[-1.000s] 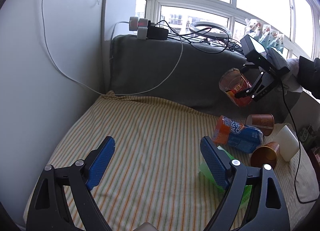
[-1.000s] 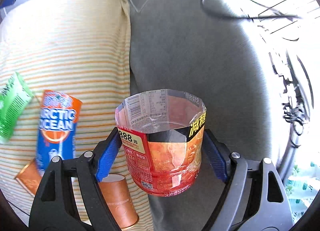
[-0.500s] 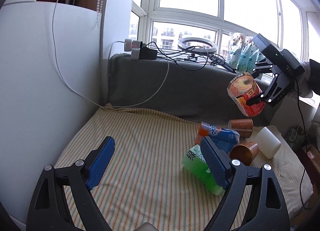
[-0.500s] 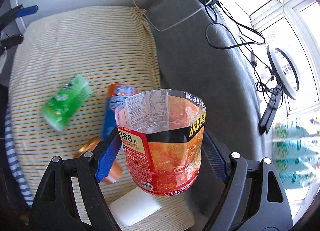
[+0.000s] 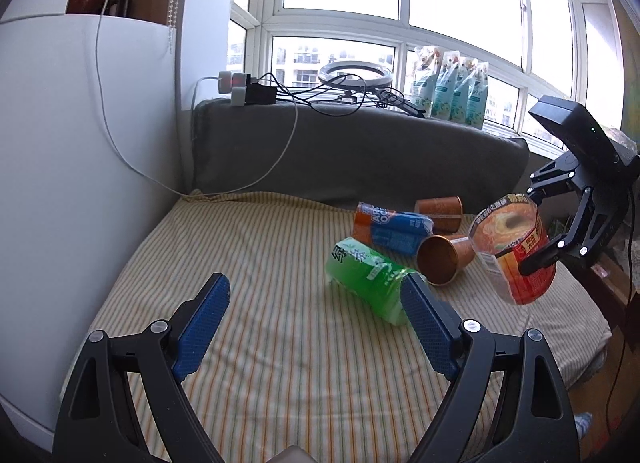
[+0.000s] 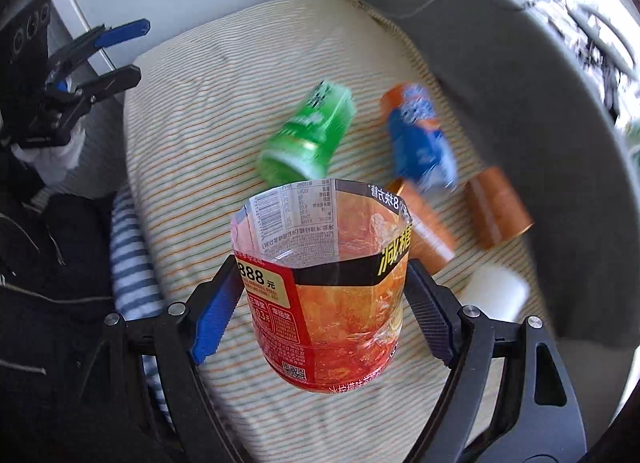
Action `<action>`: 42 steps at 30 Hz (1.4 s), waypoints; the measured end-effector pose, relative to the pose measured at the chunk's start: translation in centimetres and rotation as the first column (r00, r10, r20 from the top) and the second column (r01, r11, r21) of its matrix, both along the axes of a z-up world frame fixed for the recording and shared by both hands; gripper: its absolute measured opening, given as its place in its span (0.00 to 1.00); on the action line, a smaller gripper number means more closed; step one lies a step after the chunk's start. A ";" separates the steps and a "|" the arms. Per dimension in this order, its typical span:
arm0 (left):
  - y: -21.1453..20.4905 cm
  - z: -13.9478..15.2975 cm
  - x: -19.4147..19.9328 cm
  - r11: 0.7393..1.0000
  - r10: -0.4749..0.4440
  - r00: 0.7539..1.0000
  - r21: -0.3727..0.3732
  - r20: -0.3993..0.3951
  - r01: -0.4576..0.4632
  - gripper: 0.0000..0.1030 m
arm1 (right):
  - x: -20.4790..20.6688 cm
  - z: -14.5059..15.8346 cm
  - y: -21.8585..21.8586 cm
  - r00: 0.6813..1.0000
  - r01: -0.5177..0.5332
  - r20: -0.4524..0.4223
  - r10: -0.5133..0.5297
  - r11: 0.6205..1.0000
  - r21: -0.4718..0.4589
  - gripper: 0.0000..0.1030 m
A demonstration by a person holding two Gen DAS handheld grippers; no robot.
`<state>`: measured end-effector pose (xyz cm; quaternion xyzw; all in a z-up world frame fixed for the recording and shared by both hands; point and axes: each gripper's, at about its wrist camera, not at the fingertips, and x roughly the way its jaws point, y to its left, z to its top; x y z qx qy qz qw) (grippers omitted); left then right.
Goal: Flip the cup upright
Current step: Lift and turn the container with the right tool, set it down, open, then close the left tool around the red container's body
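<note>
Thin, see-through plastic, the red cup (image 6: 324,283) looks light and crushable, clamped mid-wall by the right hand-held gripper (image 6: 324,303) above the bed (image 6: 192,111), the left hand-held gripper (image 5: 316,319) gaping at ten o'clock.

A green bottle (image 5: 370,277) is seen lying mid-cushion (image 5: 256,303); an orange-blue bottle (image 5: 390,227) and two copper cups (image 5: 442,259) (image 5: 440,213) are found nearer the cushion's right edge, with a white cylinder (image 6: 496,293).
</note>
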<state>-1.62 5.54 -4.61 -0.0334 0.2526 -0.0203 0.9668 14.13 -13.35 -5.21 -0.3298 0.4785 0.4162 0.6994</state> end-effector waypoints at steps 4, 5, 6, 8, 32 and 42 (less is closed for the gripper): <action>-0.5 -0.2 -1.1 1.000 -0.008 1.000 0.007 0.001 0.008 0.85 | -0.9 -1.5 -0.5 0.994 0.038 -0.102 -0.035 0.999 0.029 0.80; -0.5 -0.2 -1.3 1.000 -0.006 1.000 0.006 0.003 0.006 0.85 | -1.0 -1.9 -0.5 0.992 0.043 -0.122 -0.039 0.999 0.030 0.80; -0.5 -0.2 -1.5 1.000 -0.004 1.000 0.006 0.005 0.004 0.85 | -1.0 -2.3 -0.4 0.988 0.052 -0.149 -0.047 0.998 0.032 0.80; -0.4 -0.1 -1.8 1.000 0.004 1.000 0.005 0.010 -0.004 0.85 | -0.8 -3.1 -0.3 0.975 0.080 -0.212 -0.068 0.996 0.048 0.80; -3.2 -0.4 -0.5 0.999 -0.041 0.996 -0.009 -0.078 0.041 0.85 | -0.4 -7.8 -1.3 0.932 0.256 -0.299 -0.206 0.957 0.136 0.84; -4.7 -0.8 0.8 0.994 -0.067 0.984 -0.095 -0.168 0.051 0.85 | -1.4 -4.6 -4.6 0.955 0.235 -0.241 -0.170 0.933 0.272 0.84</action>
